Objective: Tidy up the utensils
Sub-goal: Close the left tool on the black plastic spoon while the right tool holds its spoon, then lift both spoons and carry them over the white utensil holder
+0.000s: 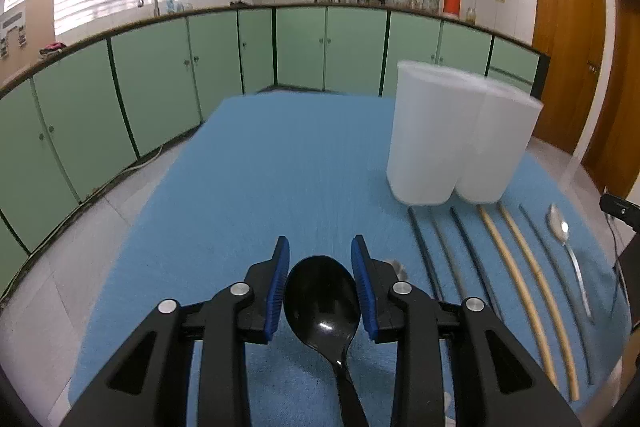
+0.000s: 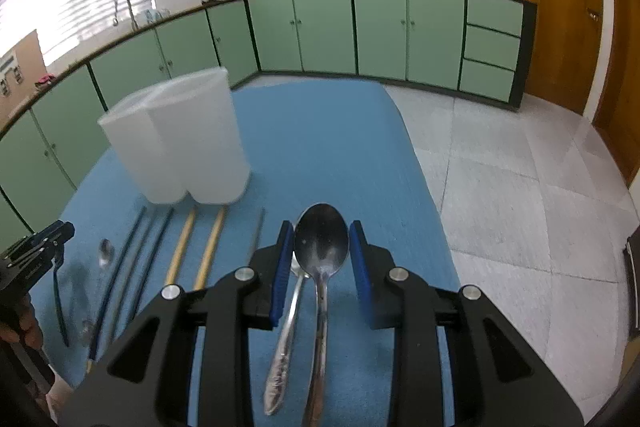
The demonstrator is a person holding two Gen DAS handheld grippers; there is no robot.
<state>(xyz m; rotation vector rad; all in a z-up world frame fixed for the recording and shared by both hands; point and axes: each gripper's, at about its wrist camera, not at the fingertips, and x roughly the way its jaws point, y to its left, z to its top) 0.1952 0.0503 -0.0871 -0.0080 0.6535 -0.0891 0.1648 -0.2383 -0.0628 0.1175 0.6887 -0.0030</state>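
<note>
A glossy black plastic spoon [image 1: 322, 301] is clamped by the left gripper [image 1: 323, 285], a polished steel spoon [image 2: 321, 247] by the right gripper [image 2: 320, 259], above the blue mat [image 1: 256, 167]. Either could be lost if tilted before the white two-compartment plastic holder [image 1: 452, 139] is reached.

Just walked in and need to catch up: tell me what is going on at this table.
A person is sorting utensils with a handheld tool in each hand. The left tool is shut on a black spoon, and the right tool on a metal spoon. Both spoons look lifted off the blue cloth. Chopsticks and more spoons lie in a row before the white two-compartment holder; whether it holds anything cannot be seen.
</note>
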